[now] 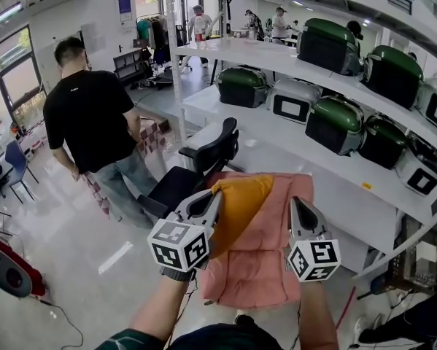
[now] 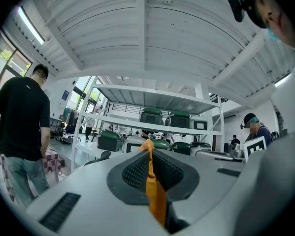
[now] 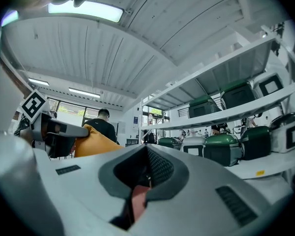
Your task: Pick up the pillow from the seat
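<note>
Before white shelving [image 1: 280,135], our left gripper [image 1: 215,197] and right gripper [image 1: 298,204] are clamped on the pillow [image 1: 258,228]; we should lift evenly.

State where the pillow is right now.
In the head view's lower centre, the pillow hangs between the left gripper and right gripper, beside the black chair.

Our left claw [image 1: 215,195]: level, clamped on the pillow [image 1: 260,240].
Our right claw [image 1: 296,204]: nearly level, clamped on the pillow.
</note>
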The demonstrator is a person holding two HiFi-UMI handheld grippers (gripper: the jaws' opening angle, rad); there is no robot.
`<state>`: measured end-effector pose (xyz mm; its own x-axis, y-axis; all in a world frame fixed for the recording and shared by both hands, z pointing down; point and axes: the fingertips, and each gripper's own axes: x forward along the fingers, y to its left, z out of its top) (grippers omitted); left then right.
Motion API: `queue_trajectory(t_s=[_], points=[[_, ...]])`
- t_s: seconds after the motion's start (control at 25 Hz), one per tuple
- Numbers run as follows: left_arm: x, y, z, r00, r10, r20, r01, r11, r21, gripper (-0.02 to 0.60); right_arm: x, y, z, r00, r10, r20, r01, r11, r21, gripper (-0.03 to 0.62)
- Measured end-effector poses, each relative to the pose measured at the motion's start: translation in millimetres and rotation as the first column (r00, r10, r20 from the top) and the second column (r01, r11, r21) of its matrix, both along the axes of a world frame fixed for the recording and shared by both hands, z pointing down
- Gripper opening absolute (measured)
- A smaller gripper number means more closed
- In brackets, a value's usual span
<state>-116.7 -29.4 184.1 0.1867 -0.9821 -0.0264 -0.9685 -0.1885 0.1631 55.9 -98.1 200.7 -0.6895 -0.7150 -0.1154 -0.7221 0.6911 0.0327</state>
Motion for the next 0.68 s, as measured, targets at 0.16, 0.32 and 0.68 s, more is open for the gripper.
queue_trajectory(t_s=[0.16, 0.32, 0.68], points=[[0.6, 1.7, -0.9, 1.000, 0.001, 0.000, -0.001, 1.000, 0.003, 0.017, -2.1, 1.7, 0.0, 1.000, -0.007, -0.006, 0.007, 1.000, 0.004, 0.002], [2.1, 5.8, 0.6, 1.000, 0.002, 0.002, -0.002, 1.000, 0.005, 0.017, -3.1, 5.7, 0.8, 1.000, -0.009, -0.012, 0.009, 1.000, 0.011, 0.002], [0.5, 3.1, -0.3, 1.000, 0.001, 0.007, -0.001, 1.000, 0.004, 0.017, -7.9, 2.9, 1.0, 1.000, -0.013, -0.023, 0.014, 1.000, 0.012, 0.002]])
